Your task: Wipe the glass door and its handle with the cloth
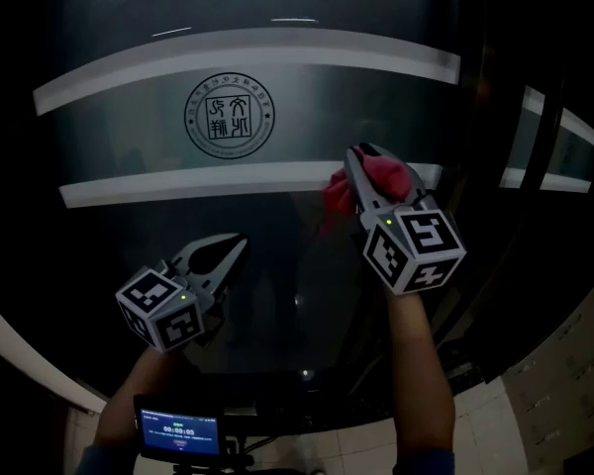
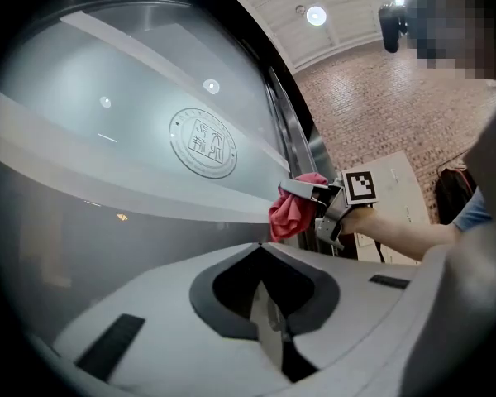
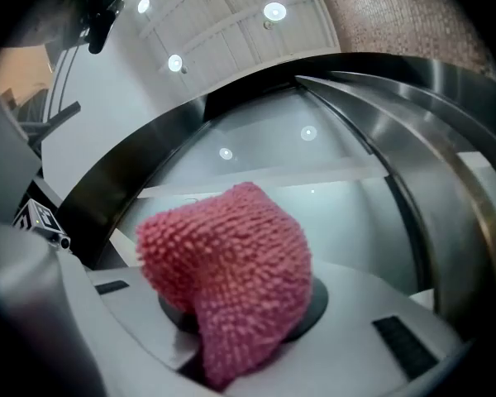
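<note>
Cloth [image 3: 231, 271], nubby pink, pinched in right hand-held gripper [image 1: 362, 166] at glass door [image 1: 307, 97]; left hand-held gripper [image 1: 236, 244] closed.

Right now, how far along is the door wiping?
Done: the pink cloth is clamped in the right gripper. In hand: it appears pressed to the glass door on the lower frosted band, right of the round emblem. The left gripper hangs shut and empty. Left: no streaks show what is covered, and I can't pick out the handle for certain.
</note>
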`<state>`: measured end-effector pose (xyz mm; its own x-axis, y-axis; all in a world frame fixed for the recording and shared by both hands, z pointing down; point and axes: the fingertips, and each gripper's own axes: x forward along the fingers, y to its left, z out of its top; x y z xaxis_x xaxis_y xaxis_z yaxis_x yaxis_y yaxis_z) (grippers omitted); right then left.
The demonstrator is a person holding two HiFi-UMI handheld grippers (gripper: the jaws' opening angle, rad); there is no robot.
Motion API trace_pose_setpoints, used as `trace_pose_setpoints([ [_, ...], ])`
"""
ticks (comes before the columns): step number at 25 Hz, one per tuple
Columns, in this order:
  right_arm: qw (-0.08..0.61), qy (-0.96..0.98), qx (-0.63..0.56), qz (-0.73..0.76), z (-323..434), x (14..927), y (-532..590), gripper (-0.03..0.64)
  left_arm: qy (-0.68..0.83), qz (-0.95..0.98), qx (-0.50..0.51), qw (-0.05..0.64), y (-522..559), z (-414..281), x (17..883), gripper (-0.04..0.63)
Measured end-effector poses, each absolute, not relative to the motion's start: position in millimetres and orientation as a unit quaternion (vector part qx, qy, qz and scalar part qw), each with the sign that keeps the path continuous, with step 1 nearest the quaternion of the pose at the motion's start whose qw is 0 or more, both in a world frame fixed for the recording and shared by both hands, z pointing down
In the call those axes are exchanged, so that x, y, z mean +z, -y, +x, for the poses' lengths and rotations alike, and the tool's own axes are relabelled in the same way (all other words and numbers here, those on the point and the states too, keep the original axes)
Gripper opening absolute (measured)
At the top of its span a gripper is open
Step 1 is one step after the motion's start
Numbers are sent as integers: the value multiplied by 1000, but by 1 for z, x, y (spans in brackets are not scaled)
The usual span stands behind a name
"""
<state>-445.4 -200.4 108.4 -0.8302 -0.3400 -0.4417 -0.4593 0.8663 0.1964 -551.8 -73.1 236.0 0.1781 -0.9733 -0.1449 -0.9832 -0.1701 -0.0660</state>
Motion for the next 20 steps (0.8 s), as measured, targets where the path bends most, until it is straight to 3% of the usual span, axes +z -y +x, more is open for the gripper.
trace_pose_setpoints([
  [7, 194, -939, 138, -247, -415, 117, 235, 78, -637, -767, 28, 71, 91, -534, 240, 6],
  [11, 235, -943, 121, -203, -434, 113, 192, 77, -657, -750, 25, 76, 71, -563, 238, 6],
  [20, 226, -969, 99, -9, -632, 160, 12, 78, -737, -672, 28, 70, -42, -680, 251, 6],
])
